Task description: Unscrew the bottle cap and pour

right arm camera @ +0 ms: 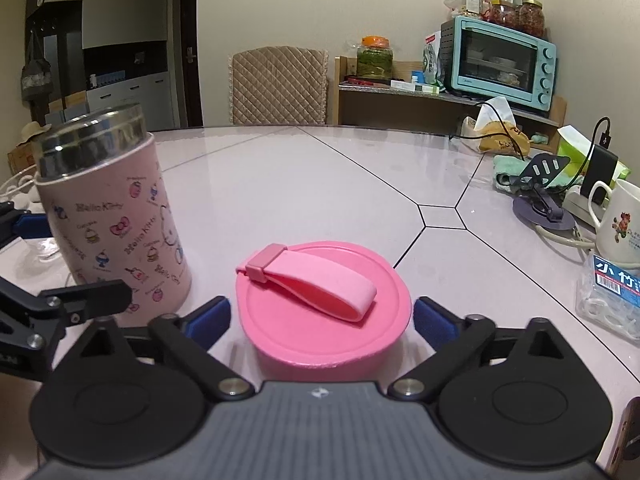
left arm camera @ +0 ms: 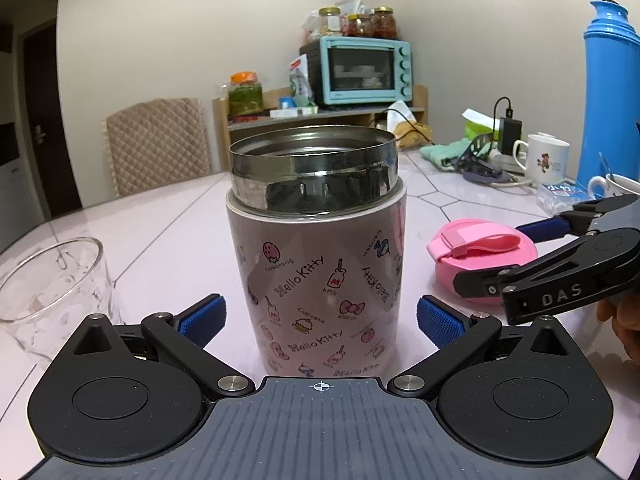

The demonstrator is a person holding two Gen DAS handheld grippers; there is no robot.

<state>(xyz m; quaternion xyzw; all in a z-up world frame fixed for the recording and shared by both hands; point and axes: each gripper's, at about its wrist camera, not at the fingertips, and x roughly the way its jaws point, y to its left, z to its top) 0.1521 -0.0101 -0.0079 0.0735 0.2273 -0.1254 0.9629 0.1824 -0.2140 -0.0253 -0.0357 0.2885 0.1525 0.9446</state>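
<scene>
The right claw point(right arm camera: 322, 318) stands spread around the pink cap point(right arm camera: 322, 312), pads clear of it. The left claw point(left arm camera: 320, 320) is spread either side of the uncapped bottle point(left arm camera: 318, 248), upright on the tabletop point(right arm camera: 320, 184) beside a glass point(left arm camera: 52, 280).

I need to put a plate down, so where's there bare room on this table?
Free: the wide stretch of table behind the pink lid, between the Hello Kitty bottle and the tile seams, out to the quilted chair. Crowded: the right edge, with mugs, phone stand, charger and cloth.
</scene>
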